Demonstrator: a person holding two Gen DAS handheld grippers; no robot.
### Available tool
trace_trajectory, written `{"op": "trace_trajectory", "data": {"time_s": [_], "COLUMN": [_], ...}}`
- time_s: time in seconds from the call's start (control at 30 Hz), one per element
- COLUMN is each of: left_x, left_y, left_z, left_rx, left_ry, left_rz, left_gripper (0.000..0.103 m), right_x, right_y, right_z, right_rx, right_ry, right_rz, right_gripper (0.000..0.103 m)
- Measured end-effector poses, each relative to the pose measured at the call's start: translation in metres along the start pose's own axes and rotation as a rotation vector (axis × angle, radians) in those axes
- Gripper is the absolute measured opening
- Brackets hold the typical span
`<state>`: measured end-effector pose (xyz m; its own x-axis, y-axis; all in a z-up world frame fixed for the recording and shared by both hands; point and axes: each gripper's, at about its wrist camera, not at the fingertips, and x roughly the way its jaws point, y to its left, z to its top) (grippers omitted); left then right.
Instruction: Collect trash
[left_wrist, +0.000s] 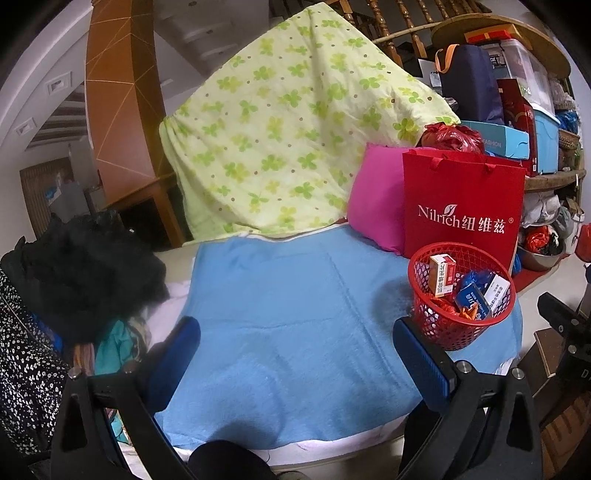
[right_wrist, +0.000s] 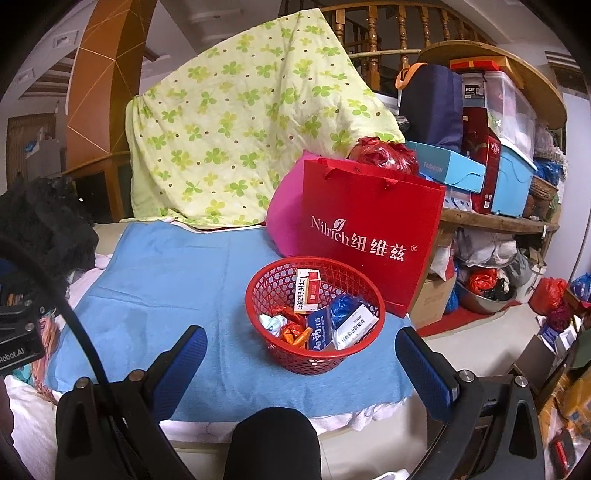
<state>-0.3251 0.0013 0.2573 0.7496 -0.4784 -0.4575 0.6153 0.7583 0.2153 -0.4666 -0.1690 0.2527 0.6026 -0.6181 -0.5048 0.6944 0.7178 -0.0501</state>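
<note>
Both views are evenly and fairly brightly lit by soft indoor light; its source is not in view. Colours are saturated, and the red bag (right_wrist: 369, 236) and pink cushion (left_wrist: 376, 199) look almost glowing. Shadows are soft: a dim patch falls on the blue towel (left_wrist: 288, 314) beside the basket (left_wrist: 461, 295) in the left view. There is no strong glare. Fisheye distortion bends the wooden pillar (left_wrist: 122, 99) and shelf (right_wrist: 498, 221) at the edges, and black vignette fills the corners. The centre is sharp enough to read the bag's lettering; nearby gripper parts look slightly soft.
</note>
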Motion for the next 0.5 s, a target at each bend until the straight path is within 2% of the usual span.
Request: {"op": "trace_trajectory", "data": {"time_s": [0.5], "left_x": [0.0], "left_y": [-0.015], "left_z": [0.0], "left_rx": [0.046], "left_ry": [0.001], "left_rz": [-0.006], "left_gripper": [0.103], "right_x": [0.003], "right_y": [-0.012], "right_z": [-0.002], "right_rx": [0.028], "right_ry": [0.004], "right_rz": [-0.004], "right_gripper": [0.103]}}
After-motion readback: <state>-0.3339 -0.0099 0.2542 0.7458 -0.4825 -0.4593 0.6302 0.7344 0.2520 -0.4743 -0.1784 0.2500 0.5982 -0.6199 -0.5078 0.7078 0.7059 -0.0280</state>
